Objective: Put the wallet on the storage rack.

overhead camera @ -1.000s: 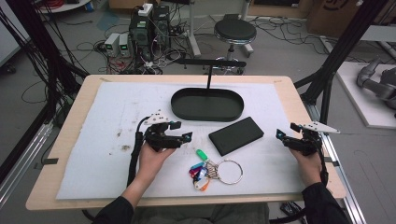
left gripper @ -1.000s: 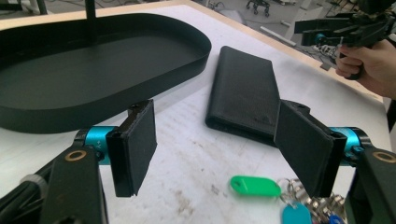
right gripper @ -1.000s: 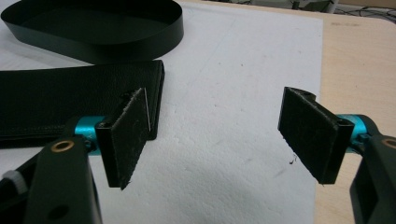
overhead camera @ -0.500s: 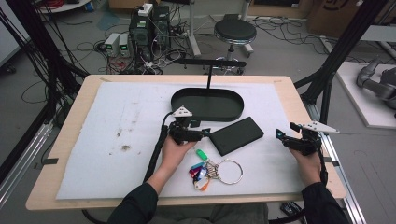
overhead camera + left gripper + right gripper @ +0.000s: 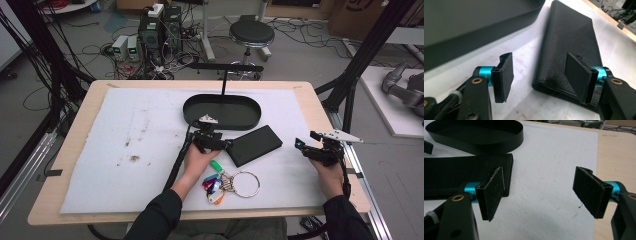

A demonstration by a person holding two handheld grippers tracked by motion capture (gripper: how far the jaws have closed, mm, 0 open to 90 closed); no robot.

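Wallet [image 5: 254, 145] flat near mat centre, just beside the tray [image 5: 222, 111]; my left gripper [image 5: 539, 75], jaws wide and empty, straddles its folded corner; soft leather, light, best pinched across that fold; right gripper [image 5: 544, 192] agape, empty, near right edge.

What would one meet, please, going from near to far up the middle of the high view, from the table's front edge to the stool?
Key ring with coloured tags → left gripper, its jaws open at the black wallet → black oval tray → round stool on the floor beyond the table.
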